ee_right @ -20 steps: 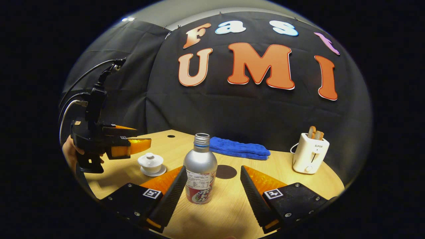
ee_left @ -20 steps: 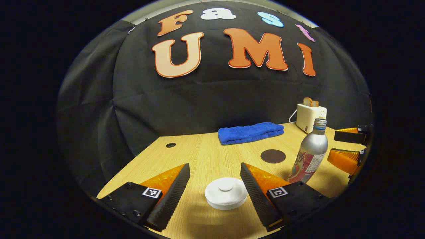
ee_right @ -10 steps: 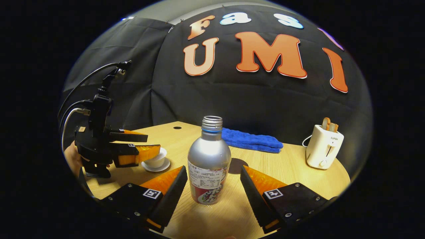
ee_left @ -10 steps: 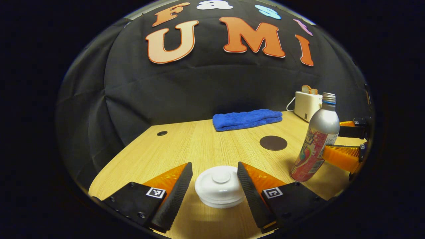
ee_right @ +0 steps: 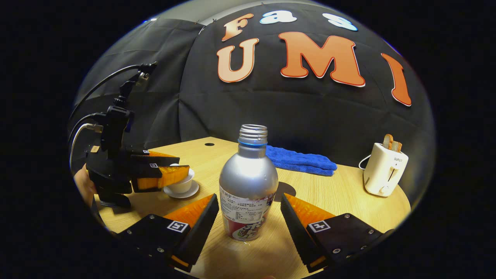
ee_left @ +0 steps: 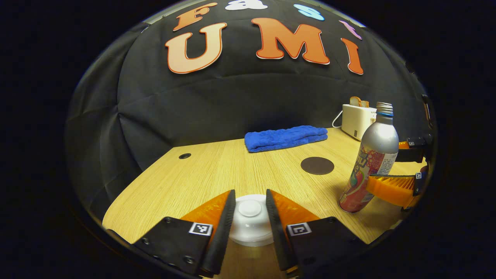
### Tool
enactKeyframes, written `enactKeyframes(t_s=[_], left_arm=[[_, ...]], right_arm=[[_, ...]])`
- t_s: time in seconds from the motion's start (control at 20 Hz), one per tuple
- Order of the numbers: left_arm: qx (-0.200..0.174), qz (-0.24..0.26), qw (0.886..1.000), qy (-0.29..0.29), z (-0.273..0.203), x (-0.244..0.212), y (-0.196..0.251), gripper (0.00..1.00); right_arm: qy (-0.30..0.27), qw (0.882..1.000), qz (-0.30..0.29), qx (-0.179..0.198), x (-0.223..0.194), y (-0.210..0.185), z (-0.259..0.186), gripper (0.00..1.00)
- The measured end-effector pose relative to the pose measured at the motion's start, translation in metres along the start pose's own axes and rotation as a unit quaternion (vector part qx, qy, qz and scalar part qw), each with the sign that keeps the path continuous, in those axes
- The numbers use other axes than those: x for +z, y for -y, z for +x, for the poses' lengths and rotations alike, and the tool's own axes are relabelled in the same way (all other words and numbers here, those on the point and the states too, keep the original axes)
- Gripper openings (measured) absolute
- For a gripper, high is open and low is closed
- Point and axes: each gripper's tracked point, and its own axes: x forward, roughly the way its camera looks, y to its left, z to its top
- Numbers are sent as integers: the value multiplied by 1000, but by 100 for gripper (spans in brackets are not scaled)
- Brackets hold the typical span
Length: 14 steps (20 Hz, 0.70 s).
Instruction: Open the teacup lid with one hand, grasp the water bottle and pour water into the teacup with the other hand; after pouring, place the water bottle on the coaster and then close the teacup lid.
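The white teacup lid (ee_left: 250, 217) lies between the fingers of my left gripper (ee_left: 250, 192), which have closed in against its sides. In the right gripper view the left gripper (ee_right: 170, 170) hangs over the white teacup (ee_right: 183, 185) on its saucer. The silver water bottle (ee_right: 248, 182), uncapped and upright, stands between the spread fingers of my right gripper (ee_right: 248, 197), with a thin gap on each side. In the left gripper view the bottle (ee_left: 372, 155) has the right gripper (ee_left: 391, 166) around it. The dark round coaster (ee_left: 317, 165) lies behind the bottle.
A folded blue towel (ee_left: 286, 137) lies at the back of the wooden table (ee_left: 217, 170). A white toaster (ee_right: 385, 168) with bread in it stands at the back right. A hand (ee_right: 83, 184) holds the left gripper near the table's left edge.
My left gripper came down over the lid and its fingers closed in on it. My right gripper moved forward, so the bottle now stands deeper between its open fingers.
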Motion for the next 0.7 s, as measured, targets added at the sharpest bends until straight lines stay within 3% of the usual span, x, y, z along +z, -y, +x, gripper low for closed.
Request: enactKeyframes(t_s=[0.1,0.35,0.5,0.65,0.7], left_arm=[[2,0,1000,1,-1,0,-2,37],[3,-13,1000,18,-5,7,-4,37],[24,-9,999,43,-12,20,-16,40],[33,-10,998,59,-18,27,-23,34],[37,-12,997,61,-19,28,-25,37]], right_arm=[[1,1000,-2,0,0,-2,1,96],[-11,1000,-9,-2,-6,-1,5,96],[-18,1000,-8,-5,-8,0,10,96],[-26,1000,-7,-4,-11,-3,12,95],[-30,1000,-6,-3,-12,-4,13,94]])
